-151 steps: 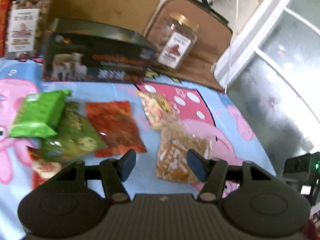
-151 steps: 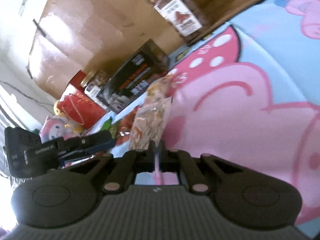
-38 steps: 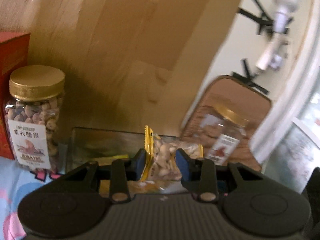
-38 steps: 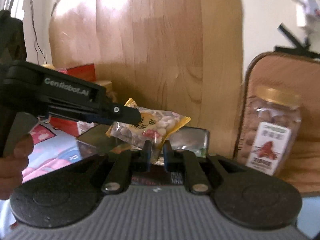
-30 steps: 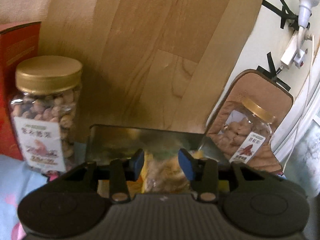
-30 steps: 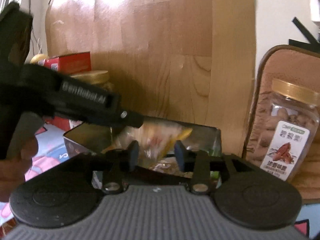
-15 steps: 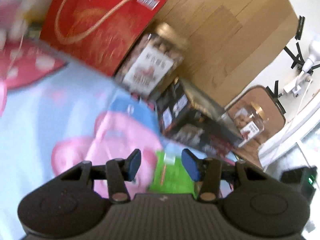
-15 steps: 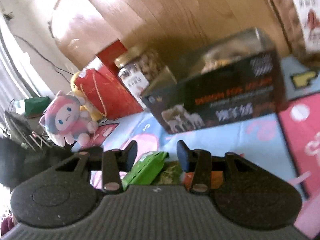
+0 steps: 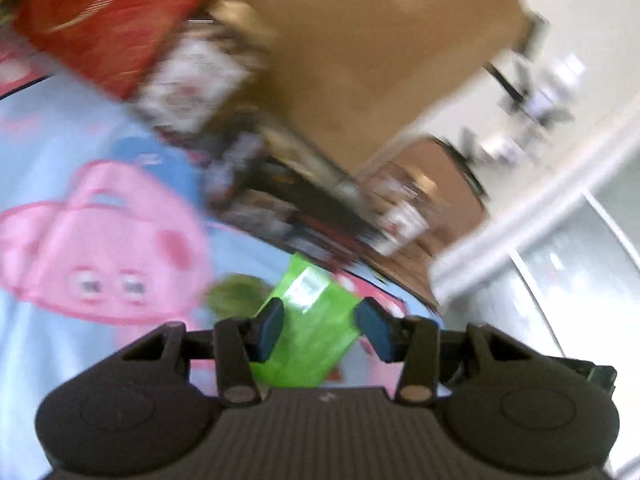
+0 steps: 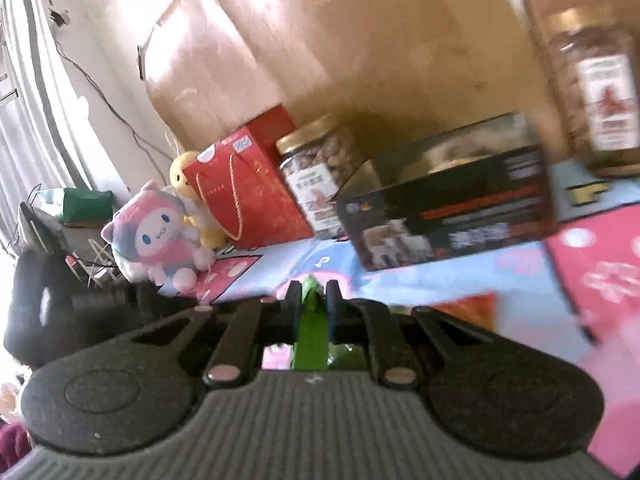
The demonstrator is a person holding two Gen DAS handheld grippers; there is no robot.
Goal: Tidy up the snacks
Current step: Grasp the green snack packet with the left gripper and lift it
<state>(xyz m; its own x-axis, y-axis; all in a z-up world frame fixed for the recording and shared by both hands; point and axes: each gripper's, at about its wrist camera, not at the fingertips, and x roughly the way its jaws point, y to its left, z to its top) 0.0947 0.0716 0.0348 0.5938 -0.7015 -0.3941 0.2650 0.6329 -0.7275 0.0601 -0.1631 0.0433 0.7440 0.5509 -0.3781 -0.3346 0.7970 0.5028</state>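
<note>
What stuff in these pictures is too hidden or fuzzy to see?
- Left wrist view: motion blur smears the jar labels and black box.
- Right wrist view: the right gripper hides most of the green packet.
- Right wrist view: the box contents are blurred.

Left wrist view angled down from above, tilted and blurred, close over the cartoon-print cloth [image 9: 80,152], black box [image 9: 296,216] beyond, right wrist view low, near-level — facing that box [image 10: 452,212] close up — both sharing it.
</note>
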